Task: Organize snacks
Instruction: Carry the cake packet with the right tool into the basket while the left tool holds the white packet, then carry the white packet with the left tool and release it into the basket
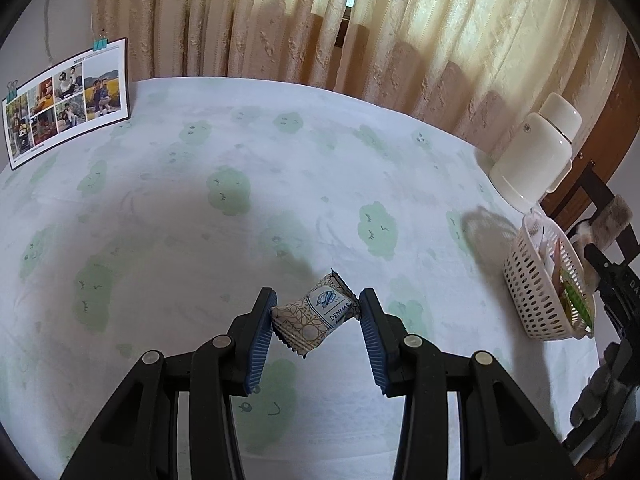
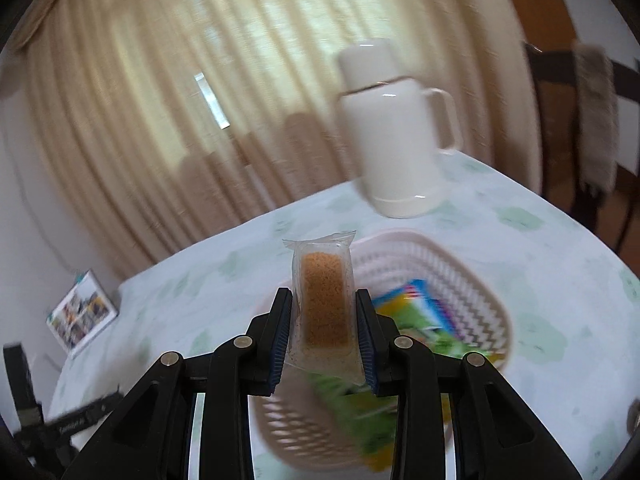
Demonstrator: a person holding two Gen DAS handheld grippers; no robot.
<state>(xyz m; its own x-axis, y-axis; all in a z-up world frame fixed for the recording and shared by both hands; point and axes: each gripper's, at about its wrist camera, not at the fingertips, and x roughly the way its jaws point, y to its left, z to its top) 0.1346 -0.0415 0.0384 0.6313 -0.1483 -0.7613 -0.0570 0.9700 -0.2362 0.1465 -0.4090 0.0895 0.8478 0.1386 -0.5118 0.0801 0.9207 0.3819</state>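
Note:
My left gripper (image 1: 318, 312) is shut on a small patterned snack packet (image 1: 314, 316) marked DENMAS, held above the tablecloth. My right gripper (image 2: 324, 312) is shut on a clear packet with an orange-brown bar (image 2: 323, 300), held upright over the white slotted basket (image 2: 460, 268). The basket holds green and yellow snack packets (image 2: 420, 320). The same basket (image 1: 532, 284) shows at the right edge of the table in the left wrist view, with packets in it.
A white thermos jug (image 2: 396, 132) stands behind the basket; it also shows in the left wrist view (image 1: 536, 152). A photo calendar (image 1: 64, 100) stands at the table's far left. Curtains hang behind the table. A chair (image 2: 592, 112) stands at the right.

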